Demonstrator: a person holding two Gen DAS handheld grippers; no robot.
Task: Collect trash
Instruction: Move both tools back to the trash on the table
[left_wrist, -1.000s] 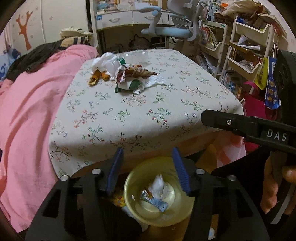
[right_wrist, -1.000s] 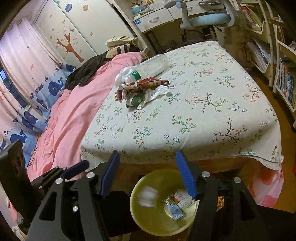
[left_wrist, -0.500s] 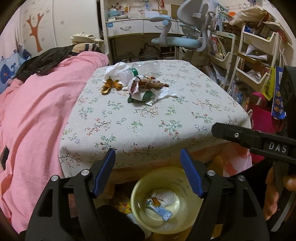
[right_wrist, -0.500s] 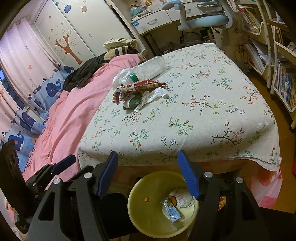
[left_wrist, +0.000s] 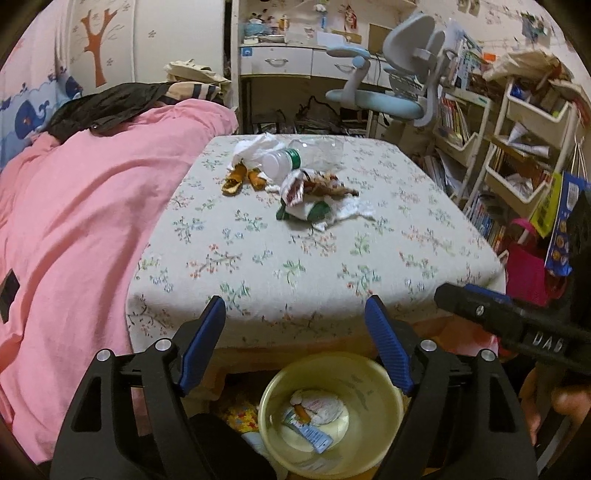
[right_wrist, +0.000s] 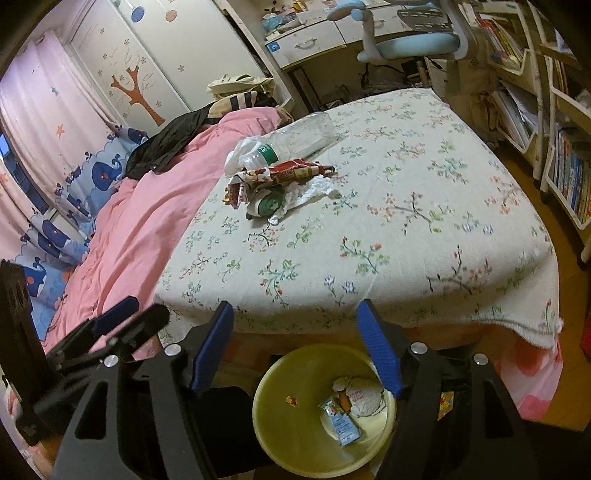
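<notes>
A pile of trash lies at the far side of the floral-clothed table (left_wrist: 295, 266): a clear plastic bottle (left_wrist: 306, 155) (right_wrist: 295, 140), a brown snack wrapper (left_wrist: 321, 184) (right_wrist: 288, 173), crumpled white tissue (left_wrist: 347, 212) (right_wrist: 310, 192) and orange peel (left_wrist: 236, 179). A yellow bin (left_wrist: 332, 413) (right_wrist: 321, 406) stands on the floor below the table's near edge, with a tissue wad and a small packet inside. My left gripper (left_wrist: 295, 343) and right gripper (right_wrist: 295, 343) are both open and empty, above the bin, well short of the pile.
A pink quilt (left_wrist: 81, 221) lies on the bed left of the table. An office chair (left_wrist: 399, 85) and a desk stand behind it. Shelves with books (left_wrist: 517, 147) line the right side. The right gripper shows at the right of the left wrist view (left_wrist: 509, 321).
Both grippers have risen and drawn back from the bin, bringing more of the table into view. The dropped tissue has settled in the bin. Both stay open.
</notes>
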